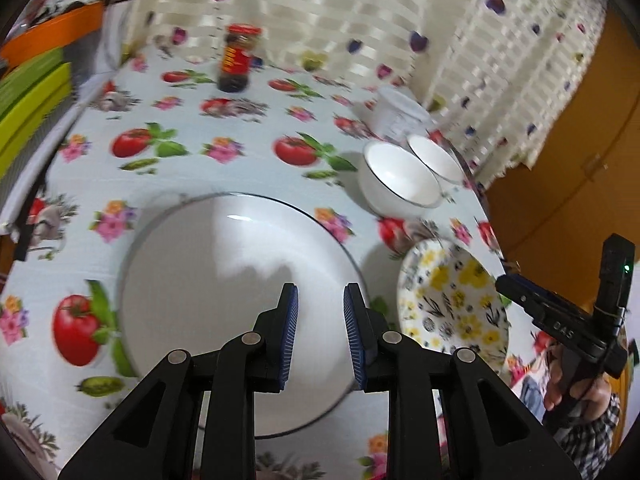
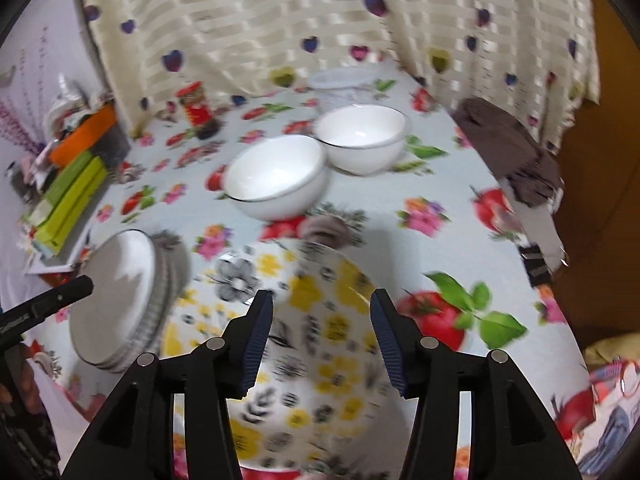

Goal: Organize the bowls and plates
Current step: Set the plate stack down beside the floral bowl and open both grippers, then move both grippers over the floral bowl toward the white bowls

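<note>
A large white plate [image 1: 224, 280] lies on the fruit-print tablecloth [image 1: 192, 120]. My left gripper [image 1: 320, 300] hovers over its right half, jaws a little apart with nothing between them. In the right wrist view the white plate [image 2: 116, 300] looks like a stack, though blur makes this uncertain. To its right lies a yellow-flowered plate [image 1: 452, 304] [image 2: 312, 360]. My right gripper [image 2: 322, 304] stands open above it, holding nothing. Two white bowls [image 2: 276, 176] [image 2: 360, 136] sit side by side farther back, and both bowls [image 1: 400, 180] [image 1: 436, 158] show in the left wrist view.
A dark jar with a red label [image 1: 236, 60] [image 2: 198, 110] and a white tub [image 2: 340, 84] stand near the curtain. Green and orange boxes [image 2: 72, 200] line the left side. A brown cloth [image 2: 508, 148] hangs over the table's right edge.
</note>
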`<act>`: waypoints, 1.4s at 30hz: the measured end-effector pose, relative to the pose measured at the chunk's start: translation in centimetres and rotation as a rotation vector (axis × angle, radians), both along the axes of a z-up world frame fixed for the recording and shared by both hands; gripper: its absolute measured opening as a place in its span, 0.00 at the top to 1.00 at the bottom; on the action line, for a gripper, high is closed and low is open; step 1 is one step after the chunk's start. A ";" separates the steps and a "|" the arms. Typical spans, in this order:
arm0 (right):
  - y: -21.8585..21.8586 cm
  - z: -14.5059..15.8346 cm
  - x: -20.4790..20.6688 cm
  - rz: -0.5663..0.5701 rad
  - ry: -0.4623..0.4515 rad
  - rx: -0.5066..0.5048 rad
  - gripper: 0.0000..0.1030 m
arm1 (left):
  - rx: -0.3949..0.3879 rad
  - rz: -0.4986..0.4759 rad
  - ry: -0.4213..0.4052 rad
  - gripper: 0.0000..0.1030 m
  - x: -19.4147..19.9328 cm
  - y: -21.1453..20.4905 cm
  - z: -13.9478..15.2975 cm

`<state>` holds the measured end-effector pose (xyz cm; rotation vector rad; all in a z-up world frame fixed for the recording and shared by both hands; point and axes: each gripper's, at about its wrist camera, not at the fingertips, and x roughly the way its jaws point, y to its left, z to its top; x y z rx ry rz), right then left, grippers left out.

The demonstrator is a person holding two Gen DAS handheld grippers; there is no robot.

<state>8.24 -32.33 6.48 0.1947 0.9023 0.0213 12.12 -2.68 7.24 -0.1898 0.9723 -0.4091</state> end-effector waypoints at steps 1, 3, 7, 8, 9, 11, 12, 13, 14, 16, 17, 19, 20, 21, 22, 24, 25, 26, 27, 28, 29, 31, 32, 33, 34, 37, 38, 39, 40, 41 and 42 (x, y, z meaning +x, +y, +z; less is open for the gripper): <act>-0.4 -0.2 -0.2 -0.009 0.004 -0.006 0.50 | -0.001 -0.012 0.005 0.76 0.0 -0.6 -0.2; -1.2 -0.8 -0.7 -0.040 0.004 -0.035 0.48 | 0.001 -0.040 0.018 0.76 0.2 -1.8 -0.6; -2.5 -2.2 -0.7 -0.060 0.040 0.005 0.48 | 0.006 -0.081 0.033 0.76 0.6 -3.7 -1.1; -2.6 -2.5 -0.7 -0.063 0.046 0.006 0.48 | 0.008 -0.091 0.034 0.76 0.6 -4.1 -1.2; -2.6 -2.8 -0.6 -0.065 0.050 0.008 0.48 | 0.014 -0.101 0.038 0.76 0.8 -4.6 -1.4; -2.6 -3.3 -0.4 -0.064 0.056 0.001 0.48 | 0.025 -0.105 0.050 0.76 1.3 -5.4 -1.7; -2.6 -3.5 -0.2 -0.058 0.061 -0.008 0.48 | 0.028 -0.105 0.057 0.76 1.4 -5.7 -1.9; -2.7 -3.7 -0.1 -0.052 0.064 -0.005 0.48 | 0.029 -0.110 0.060 0.76 1.6 -6.1 -2.0; -2.8 -3.9 0.0 -0.038 0.066 0.011 0.48 | 0.033 -0.115 0.057 0.75 1.7 -6.5 -2.1; -2.9 -4.2 0.2 -0.031 0.067 0.042 0.56 | 0.037 -0.122 0.066 0.75 2.0 -7.1 -2.2; -3.0 -4.4 0.3 -0.028 0.075 0.061 0.70 | 0.043 -0.124 0.071 0.75 2.1 -7.5 -2.4; -3.4 -5.1 0.7 -0.018 0.097 0.099 0.83 | 0.062 -0.128 0.076 0.75 2.2 -8.2 -2.6; -3.6 -5.4 0.7 -0.006 0.096 0.131 0.85 | 0.065 -0.130 0.079 0.75 2.2 -8.4 -2.7; -3.7 -5.4 0.7 0.006 0.090 0.138 0.87 | 0.066 -0.131 0.082 0.75 2.3 -8.6 -2.7; -3.6 -5.3 0.7 0.015 0.087 0.139 0.88 | 0.068 -0.132 0.084 0.75 2.3 -8.9 -2.7; -3.6 -5.2 0.7 0.029 0.083 0.138 0.89 | 0.073 -0.130 0.088 0.75 2.5 -9.4 -2.7; -3.8 -5.2 0.8 0.030 0.082 0.140 0.89 | 0.074 -0.132 0.087 0.75 2.5 -9.6 -2.7; -4.0 -5.2 0.8 0.029 0.080 0.144 0.89 | 0.075 -0.136 0.087 0.75 2.5 -9.9 -2.7; -4.3 -5.2 0.8 0.026 0.077 0.143 0.89 | 0.074 -0.138 0.086 0.75 2.5 -10.1 -2.6; -4.6 -5.2 0.8 0.024 0.076 0.141 0.89 | 0.073 -0.140 0.085 0.75 2.5 -10.3 -2.5; -5.1 -5.2 0.7 0.014 0.076 0.137 0.89 | 0.074 -0.140 0.085 0.75 2.5 -10.5 -2.5; -6.0 -5.1 0.5 -0.003 0.079 0.137 0.89 | 0.074 -0.136 0.082 0.75 2.6 -10.7 -2.4; -6.5 -5.1 0.4 -0.008 0.081 0.138 0.89 | 0.073 -0.134 0.082 0.75 2.7 -10.9 -2.3; -6.9 -5.1 0.3 -0.014 0.082 0.141 0.89 | 0.071 -0.131 0.080 0.75 2.9 -11.0 -2.2; -7.2 -5.1 0.3 -0.015 0.083 0.142 0.89 | 0.069 -0.129 0.078 0.75 3.0 -11.1 -2.1; -7.9 -5.1 0.2 -0.003 0.091 0.151 0.89 | 0.066 -0.121 0.073 0.75 3.6 -11.3 -1.7; -8.0 -5.0 0.3 0.008 0.096 0.155 0.89 | 0.066 -0.118 0.072 0.75 3.8 -11.3 -1.6; -8.0 -5.0 0.3 0.016 0.100 0.154 0.88 | 0.067 -0.115 0.072 0.75 4.1 -11.3 -1.5; -8.1 -4.9 0.4 0.021 0.101 0.150 0.86 | 0.068 -0.114 0.069 0.75 4.5 -11.4 -1.3; -8.2 -4.8 0.4 0.021 0.099 0.145 0.76 | 0.069 -0.113 0.066 0.75 4.8 -11.3 -1.1; -8.5 -4.5 0.5 0.018 0.097 0.146 0.58 | 0.069 -0.108 0.063 0.75 5.1 -11.3 -1.0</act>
